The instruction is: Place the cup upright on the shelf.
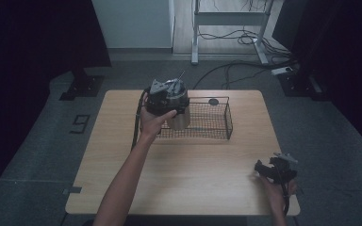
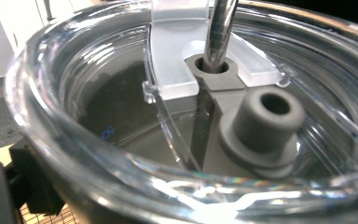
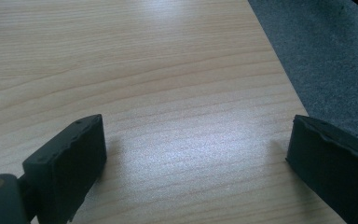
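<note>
A tumbler [image 1: 179, 119] with a clear lid hangs from my left gripper [image 1: 168, 97], above the left end of a black wire basket [image 1: 218, 123]. The left gripper is shut on the tumbler's top, and the hand is wrapped around the gripper body. In the left gripper view the clear lid [image 2: 116, 107] is very close, with a metal straw [image 2: 219, 28] through its grey stopper [image 2: 263, 116]. One black jaw shows at the lower left, outside the rim. My right gripper [image 1: 263, 167] [image 3: 196, 154] rests near the table's front right corner, open, with bare wood between its fingers [image 3: 70, 163].
The wooden table [image 1: 193, 165] ends just right of the right gripper, with grey carpet [image 3: 326, 56] beyond. A small dark round thing [image 1: 213, 101] lies at the basket's far side. Dark curtains, a desk frame and cables stand past the table.
</note>
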Motion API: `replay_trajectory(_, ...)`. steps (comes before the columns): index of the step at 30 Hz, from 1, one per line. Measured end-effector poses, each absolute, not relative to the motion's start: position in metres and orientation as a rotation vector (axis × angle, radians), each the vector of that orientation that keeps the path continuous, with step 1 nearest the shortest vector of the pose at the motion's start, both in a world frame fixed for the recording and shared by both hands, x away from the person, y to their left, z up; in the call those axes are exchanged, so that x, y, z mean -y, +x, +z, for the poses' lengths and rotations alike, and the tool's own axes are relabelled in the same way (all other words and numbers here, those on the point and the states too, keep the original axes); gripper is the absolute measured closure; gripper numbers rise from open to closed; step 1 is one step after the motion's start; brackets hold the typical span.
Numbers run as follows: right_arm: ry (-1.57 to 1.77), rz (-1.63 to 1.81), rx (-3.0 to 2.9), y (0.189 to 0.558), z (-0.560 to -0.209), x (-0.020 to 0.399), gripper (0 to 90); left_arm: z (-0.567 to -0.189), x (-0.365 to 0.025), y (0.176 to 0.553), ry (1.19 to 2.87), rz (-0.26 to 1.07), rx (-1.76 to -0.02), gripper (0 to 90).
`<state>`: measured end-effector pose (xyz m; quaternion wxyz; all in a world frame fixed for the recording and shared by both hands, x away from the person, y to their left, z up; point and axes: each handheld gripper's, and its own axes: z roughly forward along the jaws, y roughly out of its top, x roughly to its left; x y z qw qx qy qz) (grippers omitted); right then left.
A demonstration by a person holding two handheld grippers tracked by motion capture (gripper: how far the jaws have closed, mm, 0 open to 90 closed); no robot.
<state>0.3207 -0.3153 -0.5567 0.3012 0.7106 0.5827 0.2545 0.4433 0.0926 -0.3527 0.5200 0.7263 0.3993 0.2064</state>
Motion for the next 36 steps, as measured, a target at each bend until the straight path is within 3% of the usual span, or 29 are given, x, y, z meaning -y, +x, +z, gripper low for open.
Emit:
replay_trajectory(20,1.886,0.675,-1.546,0.320,-0.557,0.315,4.6,-0.359,-0.083,0.472,1.728,0.581,-1.012,3.6)
replay_trajectory(36,1.886,0.675,-1.543,0.319,-0.556,0.316,5.7,-0.385,-0.078,0.500,1.745,0.583,-1.068,3.6)
